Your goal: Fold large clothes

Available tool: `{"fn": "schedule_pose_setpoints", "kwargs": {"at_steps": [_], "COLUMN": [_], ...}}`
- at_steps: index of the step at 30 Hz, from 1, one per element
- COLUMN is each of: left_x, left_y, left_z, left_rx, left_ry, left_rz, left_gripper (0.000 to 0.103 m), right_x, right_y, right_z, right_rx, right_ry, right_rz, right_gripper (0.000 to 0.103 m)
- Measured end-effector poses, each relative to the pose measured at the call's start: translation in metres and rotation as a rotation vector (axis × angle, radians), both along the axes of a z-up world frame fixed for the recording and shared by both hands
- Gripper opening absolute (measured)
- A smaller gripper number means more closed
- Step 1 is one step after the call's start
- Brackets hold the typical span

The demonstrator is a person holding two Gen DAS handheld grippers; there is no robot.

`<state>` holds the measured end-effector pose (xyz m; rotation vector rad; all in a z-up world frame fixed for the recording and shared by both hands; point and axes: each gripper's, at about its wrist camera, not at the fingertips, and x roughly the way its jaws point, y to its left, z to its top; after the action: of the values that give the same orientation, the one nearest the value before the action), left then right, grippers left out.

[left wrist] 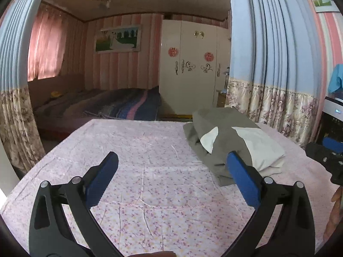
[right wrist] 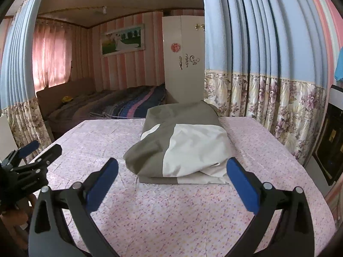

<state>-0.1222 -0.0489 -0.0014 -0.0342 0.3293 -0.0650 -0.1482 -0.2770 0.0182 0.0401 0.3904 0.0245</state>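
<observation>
A folded grey and white garment (right wrist: pixel 182 143) lies on the pink floral sheet of the table (right wrist: pixel 193 214). In the left wrist view the garment (left wrist: pixel 227 141) sits at the right, beyond my right fingertip. My left gripper (left wrist: pixel 172 158) is open and empty above the sheet (left wrist: pixel 150 182). My right gripper (right wrist: pixel 172 163) is open and empty, just short of the garment's near edge. The left gripper also shows at the left edge of the right wrist view (right wrist: pixel 40 150). The right gripper shows at the right edge of the left wrist view (left wrist: pixel 330 160).
Blue and floral curtains (right wrist: pixel 257 64) hang at the right and behind the table. A bed with a striped blanket (left wrist: pixel 120 102) and a white wardrobe (left wrist: pixel 193 64) stand beyond. A dark cabinet (right wrist: pixel 330 139) is at the far right.
</observation>
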Motion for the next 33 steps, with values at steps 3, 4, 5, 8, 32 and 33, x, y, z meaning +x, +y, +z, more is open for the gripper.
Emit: {"fn": "schedule_pose_setpoints", "kwargs": {"at_steps": [3,4,5,8,32,33], "left_x": [0.002,0.003,0.004,0.002,0.001,0.001], "left_y": [0.001,0.002,0.003,0.004,0.003,0.002], "left_z": [-0.003,-0.004,-0.004,-0.003,-0.012,-0.012], "left_rx": [-0.008,-0.014,-0.017,-0.012,-0.017,-0.013], "left_ry": [0.024,0.040,0.043,0.036,0.061,0.062], "left_rz": [0.002,0.010,0.016,0.032,0.019,0.021], "left_gripper": [0.100,0.100,0.100,0.100,0.100,0.100], "right_x": [-0.002,-0.002,-0.002,-0.002,-0.005,-0.003], "right_y": [0.001,0.000,-0.001,-0.003,-0.004,-0.005], "right_z": [-0.001,-0.002,-0.003,-0.003,-0.007,-0.008], "right_rx": [-0.005,0.002,0.008,0.011,0.010,0.012], "right_ry": [0.003,0.005,0.008,0.008,0.024,0.026], "right_rz": [0.002,0.003,0.001,-0.006,-0.024,-0.025], "right_gripper": [0.101,0.101,0.101,0.101,0.101,0.101]}}
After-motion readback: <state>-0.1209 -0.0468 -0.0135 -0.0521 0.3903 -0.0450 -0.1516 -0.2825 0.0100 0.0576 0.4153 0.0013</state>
